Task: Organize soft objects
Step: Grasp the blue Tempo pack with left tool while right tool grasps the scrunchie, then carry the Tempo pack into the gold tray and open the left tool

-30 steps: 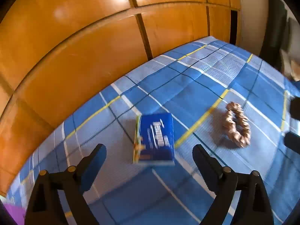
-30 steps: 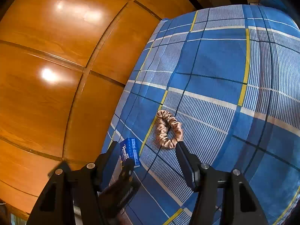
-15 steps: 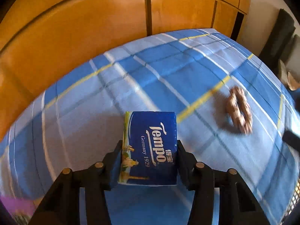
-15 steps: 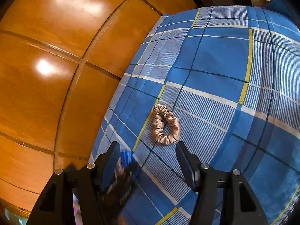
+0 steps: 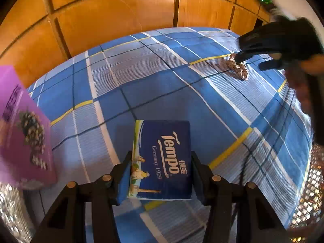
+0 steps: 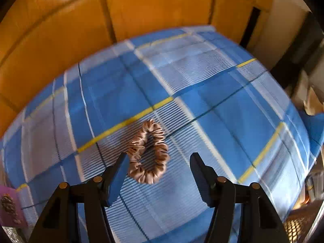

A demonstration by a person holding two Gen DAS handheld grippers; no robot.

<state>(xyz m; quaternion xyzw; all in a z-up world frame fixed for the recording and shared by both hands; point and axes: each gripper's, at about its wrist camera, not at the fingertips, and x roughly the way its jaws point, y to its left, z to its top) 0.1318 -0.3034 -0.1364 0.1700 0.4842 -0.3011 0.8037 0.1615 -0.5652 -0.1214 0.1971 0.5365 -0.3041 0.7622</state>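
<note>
My left gripper (image 5: pixel 161 160) is shut on a dark blue Tempo tissue pack (image 5: pixel 162 158) and holds it above the blue plaid bedspread (image 5: pixel 162 77). A tan satin scrunchie (image 6: pixel 150 154) lies on the bedspread. My right gripper (image 6: pixel 159 162) is open, with the scrunchie between its fingers, close to the left finger. In the left wrist view the right gripper (image 5: pixel 255 59) shows at the far right over the scrunchie (image 5: pixel 239 69).
A purple box (image 5: pixel 22 129) stands at the left edge of the bed; its corner shows in the right wrist view (image 6: pixel 10 206). Orange wooden panels (image 5: pixel 121 16) rise behind the bed. A metal mesh (image 5: pixel 311 192) shows at the right edge.
My left gripper closed on the tissue pack and lifted it, swinging left so the purple box came into view. My right gripper moved in over the scrunchie.
</note>
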